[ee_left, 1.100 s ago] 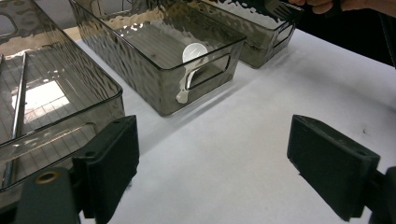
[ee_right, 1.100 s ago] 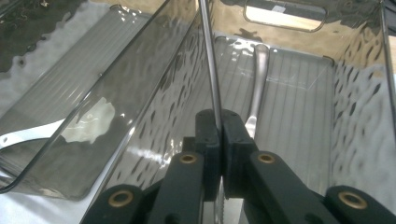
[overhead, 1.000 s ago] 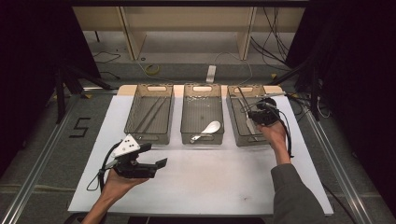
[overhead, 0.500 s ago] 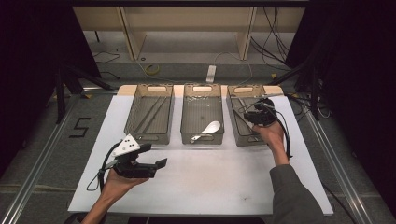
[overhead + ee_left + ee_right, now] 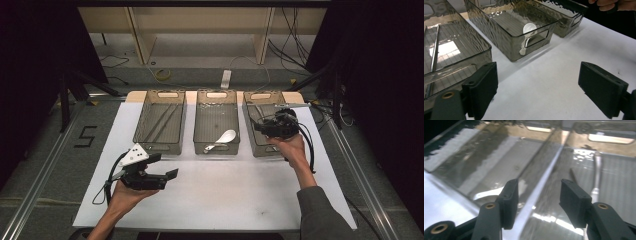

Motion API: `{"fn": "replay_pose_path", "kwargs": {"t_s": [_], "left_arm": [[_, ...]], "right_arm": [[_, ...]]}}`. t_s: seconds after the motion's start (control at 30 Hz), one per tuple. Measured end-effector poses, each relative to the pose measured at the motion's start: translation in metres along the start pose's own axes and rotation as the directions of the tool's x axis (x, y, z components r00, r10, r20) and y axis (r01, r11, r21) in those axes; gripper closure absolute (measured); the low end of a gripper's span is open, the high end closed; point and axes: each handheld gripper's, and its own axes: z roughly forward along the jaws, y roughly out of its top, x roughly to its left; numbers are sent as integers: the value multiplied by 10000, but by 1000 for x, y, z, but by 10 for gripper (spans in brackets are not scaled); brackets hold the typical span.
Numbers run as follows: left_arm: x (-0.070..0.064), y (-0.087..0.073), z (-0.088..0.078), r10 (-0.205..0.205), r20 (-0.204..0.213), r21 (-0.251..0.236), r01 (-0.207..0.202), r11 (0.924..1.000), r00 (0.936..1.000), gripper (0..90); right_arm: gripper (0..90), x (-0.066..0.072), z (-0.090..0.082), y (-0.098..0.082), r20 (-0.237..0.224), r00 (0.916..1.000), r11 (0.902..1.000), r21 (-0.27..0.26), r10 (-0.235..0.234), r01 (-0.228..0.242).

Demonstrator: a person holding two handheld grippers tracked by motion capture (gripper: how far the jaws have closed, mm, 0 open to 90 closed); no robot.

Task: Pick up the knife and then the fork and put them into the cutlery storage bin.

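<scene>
Here the right claw (image 5: pixel 265 126), just opening and empty, hovers over the right bin (image 5: pixel 260 147); left claw (image 5: pixel 167 167) gapes.

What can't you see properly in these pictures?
- High view: the thin things lying in the right smoky clear plastic bin are partly covered by the right claw and too small to name.
- Right gripper view: a silvery metal utensil is blurred, and its lower end hides behind a claw finger.
- Left gripper view: the long thin metal sticks in the left clear bin are cut off by the picture edge.
</scene>
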Motion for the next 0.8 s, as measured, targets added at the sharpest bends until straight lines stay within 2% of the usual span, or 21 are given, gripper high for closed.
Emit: {"fn": "replay_pose_path", "kwargs": {"t_s": [0.33, 0.53, 0.8], "left_arm": [[1, 0, 0, -80, 77, -19, 81, 10000, 9999, 157], [1, 0, 0, -83, 104, -24, 84, 10000, 9999, 157], [2, 0, -1, -237, 255, -91, 240, 9997, 9994, 158]], "right_arm": [[384, 27, -11, -12, -590, 9968, 9978, -422, -534, 509], [344, 44, -19, -26, -1014, 9906, 9929, -854, -914, 828], [321, 62, -36, -42, -1349, 9812, 9830, -1393, -1383, 1194]]}}
